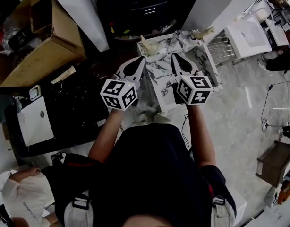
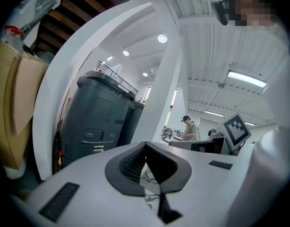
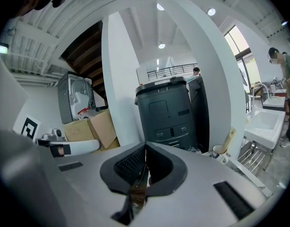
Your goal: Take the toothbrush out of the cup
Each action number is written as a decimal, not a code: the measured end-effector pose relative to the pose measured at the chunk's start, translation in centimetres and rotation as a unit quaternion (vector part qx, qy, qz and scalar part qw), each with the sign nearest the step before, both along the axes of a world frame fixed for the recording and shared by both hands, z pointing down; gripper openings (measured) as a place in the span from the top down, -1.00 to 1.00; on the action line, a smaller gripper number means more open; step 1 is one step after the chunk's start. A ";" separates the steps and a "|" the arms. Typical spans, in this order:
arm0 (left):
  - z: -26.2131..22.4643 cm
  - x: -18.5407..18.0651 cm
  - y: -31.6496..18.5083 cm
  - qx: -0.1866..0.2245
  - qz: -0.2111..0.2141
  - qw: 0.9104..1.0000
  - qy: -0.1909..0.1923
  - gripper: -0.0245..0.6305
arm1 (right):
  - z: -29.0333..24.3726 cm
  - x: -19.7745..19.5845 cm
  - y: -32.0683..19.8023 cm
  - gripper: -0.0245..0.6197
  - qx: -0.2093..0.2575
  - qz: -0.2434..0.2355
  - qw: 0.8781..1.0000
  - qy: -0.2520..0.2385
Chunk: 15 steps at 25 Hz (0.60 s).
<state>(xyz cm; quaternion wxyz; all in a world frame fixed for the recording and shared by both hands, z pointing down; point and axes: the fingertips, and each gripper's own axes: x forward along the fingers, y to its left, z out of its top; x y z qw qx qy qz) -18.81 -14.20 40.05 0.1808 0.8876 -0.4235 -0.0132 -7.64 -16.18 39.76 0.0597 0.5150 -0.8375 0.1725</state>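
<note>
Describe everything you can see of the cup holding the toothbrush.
The cup is small and white with a dark rim, and looks ceramic. It stands upright at the far right corner of the marble top. A cream toothbrush leans out of it to the right. Nothing else visibly touches it.

The person is wearing a black short-sleeved top point(image 1: 154, 169) with pale buckled straps point(image 1: 81, 203) at the shoulders, while the white left gripper point(image 1: 142, 59) and right gripper point(image 1: 174, 56) are each showing black-lined jaws and a black-and-white marker cube point(image 1: 119, 94).
</note>
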 end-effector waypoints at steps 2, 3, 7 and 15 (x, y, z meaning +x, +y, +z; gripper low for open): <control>0.3 0.2 -0.5 -0.005 -0.006 1.000 -0.001 0.89 | 0.3 0.1 -0.8 0.82 -0.003 -0.006 1.000 -0.001; 0.5 0.3 -0.8 -0.007 -0.008 1.000 -0.001 0.89 | 0.5 0.2 -1.1 0.82 -0.006 -0.009 1.000 0.000; 1.3 0.7 -1.7 -0.017 -0.022 1.000 0.001 0.89 | 1.2 0.5 -2.5 0.82 -0.016 -0.022 1.000 0.001; 3.3 0.8 -4.2 -0.035 -0.070 0.997 -0.005 0.89 | 2.5 1.4 -4.8 0.82 -0.032 -0.044 0.999 0.000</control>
